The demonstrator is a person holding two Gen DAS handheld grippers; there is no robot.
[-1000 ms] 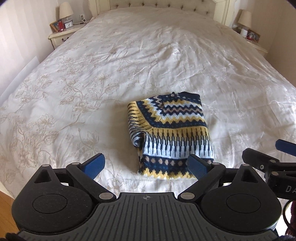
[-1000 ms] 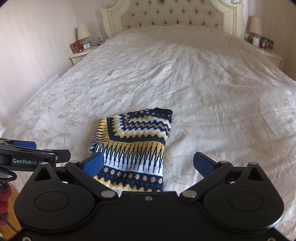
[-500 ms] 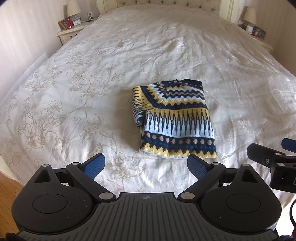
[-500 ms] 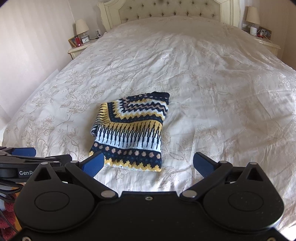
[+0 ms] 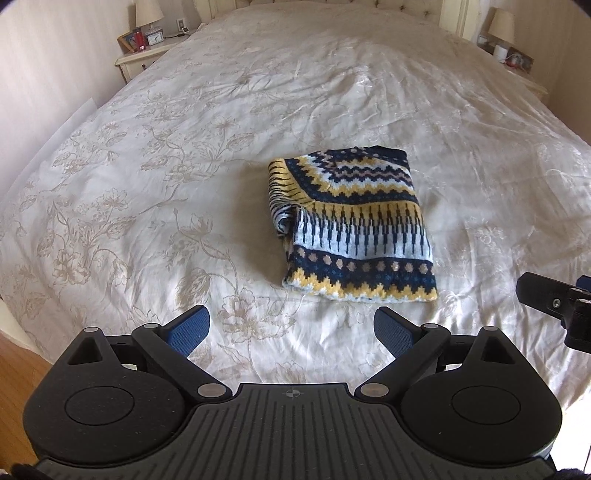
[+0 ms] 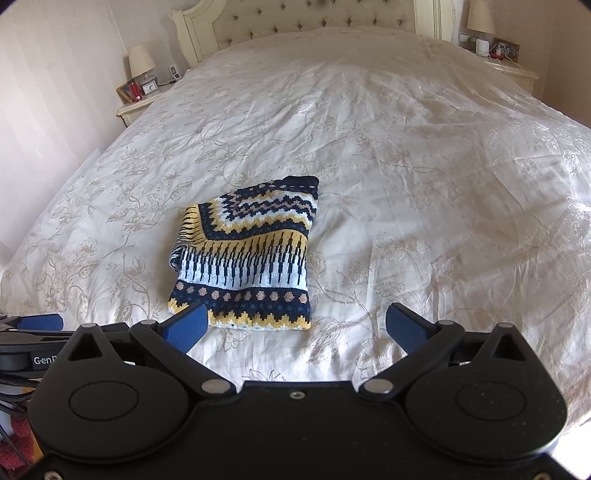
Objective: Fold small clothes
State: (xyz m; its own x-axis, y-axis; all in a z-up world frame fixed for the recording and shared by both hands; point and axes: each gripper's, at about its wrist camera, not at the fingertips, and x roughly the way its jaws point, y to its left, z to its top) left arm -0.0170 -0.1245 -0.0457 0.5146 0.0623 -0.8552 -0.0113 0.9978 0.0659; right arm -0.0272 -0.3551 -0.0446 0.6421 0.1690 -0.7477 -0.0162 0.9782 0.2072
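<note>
Folded sweater (image 5: 354, 225) on bed (image 5: 147, 184), left claw (image 5: 291, 328) and right claw (image 6: 295, 323) released, right claw cut off at the left-wrist frame edge

One folded knit (image 5: 351, 221) on one bed (image 5: 147, 192). Two grippers: left (image 5: 291, 328), right (image 6: 293, 326), each with two blue pads, four pads in all. Two lamps (image 6: 141, 61) (image 6: 480, 16), one per side. Two nightstands (image 6: 138, 107) (image 6: 513, 72). One clock (image 6: 149, 87), one red can (image 6: 135, 90), one picture frame (image 6: 123, 92) on left nightstand. One tufted headboard (image 6: 314, 18).
</note>
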